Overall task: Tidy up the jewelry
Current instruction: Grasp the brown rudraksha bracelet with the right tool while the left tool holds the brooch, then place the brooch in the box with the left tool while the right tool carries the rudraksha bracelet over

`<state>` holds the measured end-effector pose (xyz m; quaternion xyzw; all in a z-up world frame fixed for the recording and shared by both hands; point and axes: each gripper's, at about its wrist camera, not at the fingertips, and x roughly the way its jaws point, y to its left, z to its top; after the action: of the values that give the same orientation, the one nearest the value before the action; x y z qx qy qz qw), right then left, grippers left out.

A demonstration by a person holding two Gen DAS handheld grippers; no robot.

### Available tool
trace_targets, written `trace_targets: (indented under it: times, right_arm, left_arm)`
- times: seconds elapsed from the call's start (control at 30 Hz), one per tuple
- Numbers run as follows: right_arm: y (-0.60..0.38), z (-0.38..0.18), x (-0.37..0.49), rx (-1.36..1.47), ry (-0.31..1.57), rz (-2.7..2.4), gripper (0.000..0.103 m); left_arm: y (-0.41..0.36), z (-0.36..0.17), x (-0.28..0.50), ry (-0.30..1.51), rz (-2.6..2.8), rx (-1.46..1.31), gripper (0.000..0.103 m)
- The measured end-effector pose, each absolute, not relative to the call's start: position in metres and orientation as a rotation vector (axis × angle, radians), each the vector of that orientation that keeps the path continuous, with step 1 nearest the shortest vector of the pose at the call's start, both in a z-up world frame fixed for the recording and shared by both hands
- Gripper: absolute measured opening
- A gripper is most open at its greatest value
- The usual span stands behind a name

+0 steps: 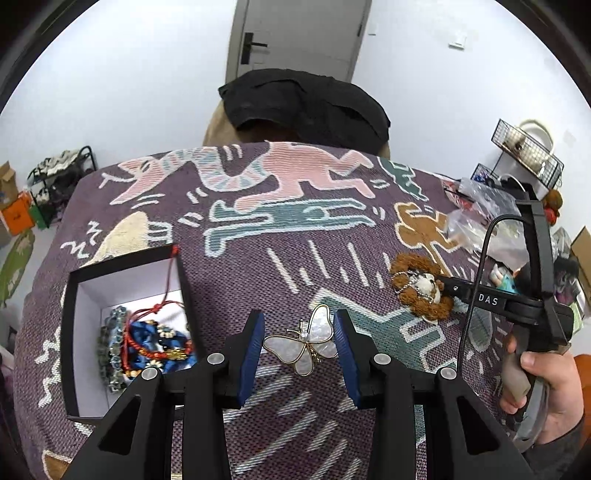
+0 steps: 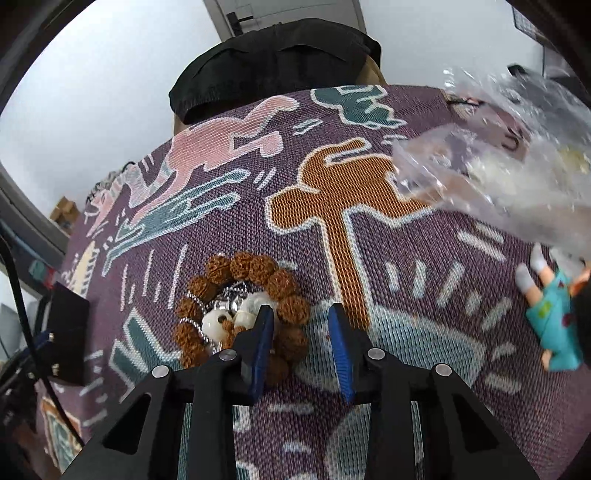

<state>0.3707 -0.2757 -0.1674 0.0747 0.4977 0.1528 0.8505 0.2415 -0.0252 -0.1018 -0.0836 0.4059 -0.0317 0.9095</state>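
Pearly butterfly brooch (image 1: 303, 341) seemingly held; brown bead bracelet (image 2: 243, 314) lies flat.

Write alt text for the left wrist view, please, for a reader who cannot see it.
A pearly butterfly brooch sits between the blue pads of the left claw, above a patterned purple cloth. An open box of beaded jewelry lies left; the right claw reaches a brown bead bracelet.

Around your work: clutter and a patterned cloth.
You see crumpled plastic bags (image 2: 491, 173) near a teal-clad doll (image 2: 554, 317), a black garment (image 1: 306, 107) beyond the cloth (image 1: 258, 229), and a door (image 1: 299, 33).
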Motion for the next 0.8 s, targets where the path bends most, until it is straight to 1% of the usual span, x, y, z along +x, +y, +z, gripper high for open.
trace_targets:
  times: [0.03,0.13,0.3,0.5,0.8]
  right_arm:
    - [-0.276,-0.167,0.372,0.173,1.055,0.337,0.020]
    - [-0.278,-0.163,0.371,0.210,1.043,0.372,0.019]
    - [-0.276,-0.138,0.357,0.242,0.978,0.442,0.019]
    - [-0.259,-0.098,0.341,0.203,0.894,0.498,0.019]
    - [-0.236,-0.065,0.331,0.150,0.823,0.529,0.019]
  left_arm:
    - [-0.023,-0.101,0.240,0.834,-0.064,-0.176,0.040]
    - [-0.017,-0.099,0.236,0.821,-0.060,-0.184,0.040]
    - [-0.006,-0.093,0.233,0.800,-0.047,-0.205,0.040]
    - [0.008,-0.084,0.226,0.769,-0.032,-0.224,0.040]
    - [0.033,-0.074,0.214,0.729,0.010,-0.251,0.040]
